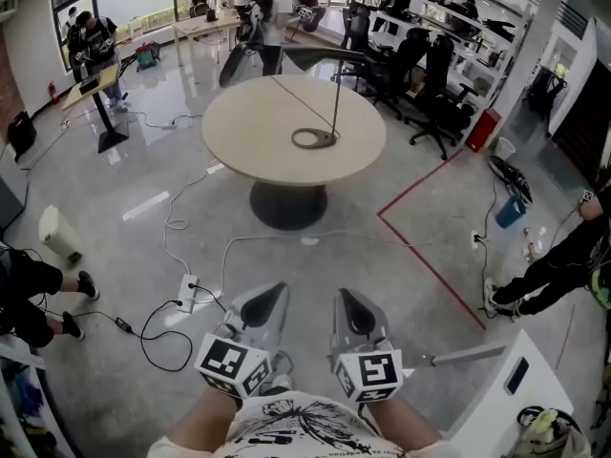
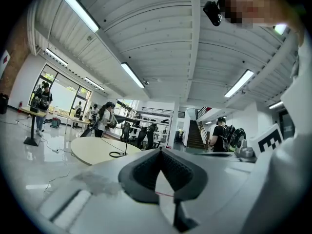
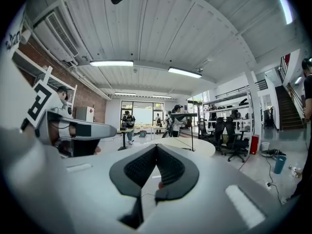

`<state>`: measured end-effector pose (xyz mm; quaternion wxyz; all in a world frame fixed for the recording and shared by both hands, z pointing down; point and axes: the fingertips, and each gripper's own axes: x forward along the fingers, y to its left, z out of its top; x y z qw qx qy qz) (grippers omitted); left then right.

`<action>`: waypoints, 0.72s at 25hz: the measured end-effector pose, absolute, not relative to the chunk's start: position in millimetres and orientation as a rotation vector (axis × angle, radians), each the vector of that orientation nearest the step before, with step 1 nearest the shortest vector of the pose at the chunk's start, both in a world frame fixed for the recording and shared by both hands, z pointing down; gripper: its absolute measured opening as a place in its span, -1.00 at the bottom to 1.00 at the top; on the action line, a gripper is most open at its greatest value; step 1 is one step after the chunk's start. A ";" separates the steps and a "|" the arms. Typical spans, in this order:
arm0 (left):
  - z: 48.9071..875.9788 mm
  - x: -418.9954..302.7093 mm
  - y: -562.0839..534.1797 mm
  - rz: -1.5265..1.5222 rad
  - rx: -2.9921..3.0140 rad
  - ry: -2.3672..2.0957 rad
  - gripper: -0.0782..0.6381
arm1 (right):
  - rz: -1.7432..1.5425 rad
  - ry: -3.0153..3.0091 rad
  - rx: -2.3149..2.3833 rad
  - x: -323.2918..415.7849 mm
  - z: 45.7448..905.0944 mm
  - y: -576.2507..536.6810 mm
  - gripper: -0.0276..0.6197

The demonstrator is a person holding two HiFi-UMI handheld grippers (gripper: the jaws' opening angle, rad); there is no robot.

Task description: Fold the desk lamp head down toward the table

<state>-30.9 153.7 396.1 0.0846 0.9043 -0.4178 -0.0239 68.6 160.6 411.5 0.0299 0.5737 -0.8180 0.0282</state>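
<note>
Head view: table stands far across the floor; lamp near its middle is upright, head level, so folding looks not yet begun; left gripper and right gripper hang near, jaws together, empty.

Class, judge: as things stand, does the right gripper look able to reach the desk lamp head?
Probably not yet. The right gripper is near the person's body, and open floor separates it from the round table with the desk lamp head. Nothing blocks the way; stepping closer should do.
</note>
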 end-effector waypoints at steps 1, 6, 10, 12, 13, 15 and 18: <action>397.1 -32.6 152.2 -0.072 2.695 -1.244 -0.77 | 0.082 -2.520 1.774 68.0 412.3 159.3 -0.89; 399.8 -48.0 141.0 -0.071 2.674 -1.245 -0.77 | 0.036 -2.500 1.811 61.9 411.3 148.1 -0.89; 403.9 -58.6 130.3 -0.067 2.656 -1.240 -0.77 | 0.050 -2.474 1.832 59.3 412.8 140.5 -0.89; 409.6 -60.8 126.4 -0.057 2.644 -1.234 -0.77 | 0.063 -2.461 1.832 58.8 417.5 138.5 -0.89; 411.9 -60.9 123.9 -0.052 2.641 -1.234 -0.77 | 0.074 -2.456 1.831 59.5 420.4 136.3 -0.89; 414.2 -59.3 116.7 -0.042 2.639 -1.235 -0.77 | 0.101 -2.442 1.831 63.4 425.4 128.1 -0.89; 418.3 -53.6 100.8 -0.017 2.633 -1.239 -0.77 | 0.131 -2.428 1.838 73.4 430.1 108.7 -0.89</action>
